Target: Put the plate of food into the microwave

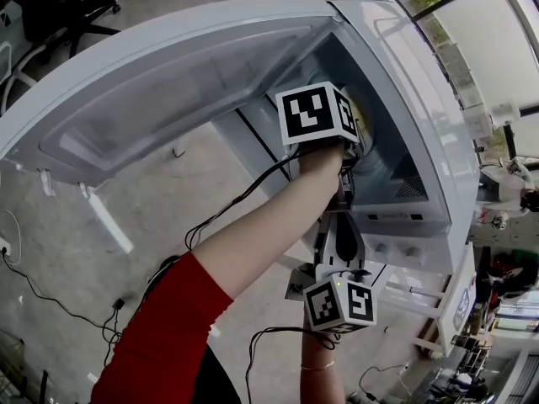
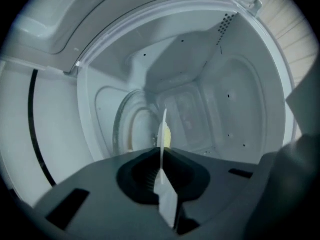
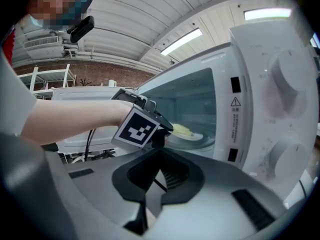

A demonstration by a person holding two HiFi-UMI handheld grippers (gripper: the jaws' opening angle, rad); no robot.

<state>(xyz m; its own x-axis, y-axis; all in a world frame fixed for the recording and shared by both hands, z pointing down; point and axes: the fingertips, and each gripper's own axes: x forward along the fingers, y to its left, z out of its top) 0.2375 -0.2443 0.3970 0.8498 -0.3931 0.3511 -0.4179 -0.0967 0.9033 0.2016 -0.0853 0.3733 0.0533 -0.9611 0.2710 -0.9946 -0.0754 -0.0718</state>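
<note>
Carrying the plate into the cavity is judged the step in hand. The plate [image 2: 163, 129] is pinched by its rim in the left gripper [image 2: 162, 184] and is seen edge-on, already inside the open microwave [image 1: 396, 82], close over the glass turntable [image 2: 125, 129], with yellow food [image 3: 182, 130] on it. Whether it rests on the turntable cannot be told. A lowering onto the turntable and a release are called for next, then a withdrawal clear of the door [image 1: 168, 82]. The left forearm [image 1: 253, 247] is stretched forward into the opening. The right gripper [image 3: 150, 204] is held outside, near the control panel [image 3: 285, 114], jaws together with nothing between them
</note>
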